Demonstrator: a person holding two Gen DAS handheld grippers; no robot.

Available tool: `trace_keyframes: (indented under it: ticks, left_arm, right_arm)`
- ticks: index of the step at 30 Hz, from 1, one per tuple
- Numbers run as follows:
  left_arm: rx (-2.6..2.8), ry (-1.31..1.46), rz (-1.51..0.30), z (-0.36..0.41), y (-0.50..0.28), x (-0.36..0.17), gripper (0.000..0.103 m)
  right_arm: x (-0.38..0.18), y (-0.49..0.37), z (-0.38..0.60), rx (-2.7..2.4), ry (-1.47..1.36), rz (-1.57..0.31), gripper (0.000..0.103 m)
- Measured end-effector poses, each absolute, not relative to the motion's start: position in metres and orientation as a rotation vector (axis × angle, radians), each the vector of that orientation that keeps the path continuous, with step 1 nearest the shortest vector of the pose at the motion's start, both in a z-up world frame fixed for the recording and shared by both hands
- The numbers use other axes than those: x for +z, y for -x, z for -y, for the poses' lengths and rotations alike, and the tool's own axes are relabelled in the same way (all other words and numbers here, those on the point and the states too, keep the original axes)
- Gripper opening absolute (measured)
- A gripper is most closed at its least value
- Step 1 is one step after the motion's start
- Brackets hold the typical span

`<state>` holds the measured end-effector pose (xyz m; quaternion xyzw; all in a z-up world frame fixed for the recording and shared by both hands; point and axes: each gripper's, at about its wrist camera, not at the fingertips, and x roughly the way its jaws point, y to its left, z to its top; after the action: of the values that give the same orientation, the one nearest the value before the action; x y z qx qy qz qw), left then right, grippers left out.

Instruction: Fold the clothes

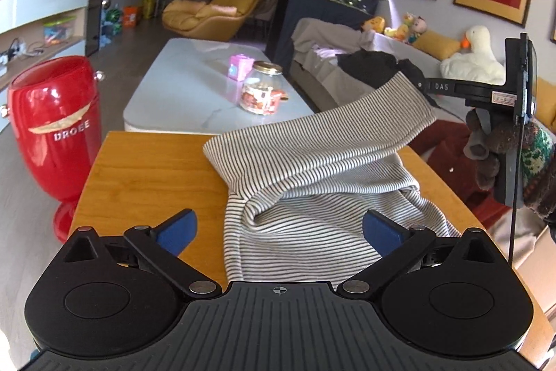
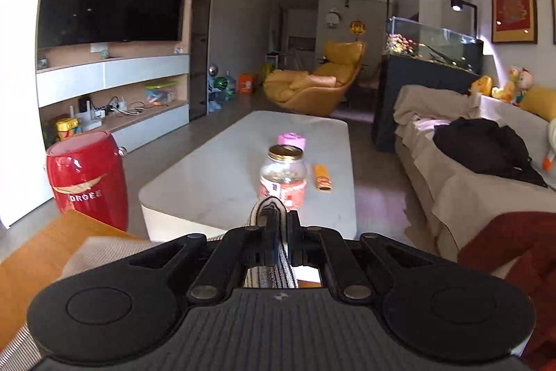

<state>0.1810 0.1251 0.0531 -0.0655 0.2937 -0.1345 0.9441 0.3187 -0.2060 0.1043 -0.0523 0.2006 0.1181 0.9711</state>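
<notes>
A grey-and-white striped garment (image 1: 312,197) lay rumpled on the right half of a wooden table (image 1: 146,169), its near part spread flat. One striped band (image 1: 347,131) rose from the far left up to the right, lifted off the table, its end (image 2: 269,207) pinched.

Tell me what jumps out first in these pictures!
The striped shirt lies bunched on the wooden table, one end lifted up to the right by the right claw, which is shut on it. The left claw hangs open over the shirt. A shiny red stool stands left of the table.
</notes>
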Motion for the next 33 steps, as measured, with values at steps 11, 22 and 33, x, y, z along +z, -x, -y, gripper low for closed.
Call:
trace_keyframes:
  ticks: [11, 22, 33]
  left_arm:
    - [-0.381, 0.012, -0.571, -0.065, -0.235, 0.042, 0.103]
    - [-0.272, 0.004, -0.62, -0.063, -0.291, -0.016, 0.103]
    - [-0.251, 0.08, -0.636, -0.083, -0.262, -0.014, 0.103]
  right_arm:
    - [0.055, -0.314, 0.267, 0.153, -0.05, -0.524, 0.046]
    - [0.035, -0.296, 0.237, 0.457, -0.371, -0.585, 0.084]
    - [0.002, -0.267, 0.23, 0.434, -0.334, -0.595, 0.087]
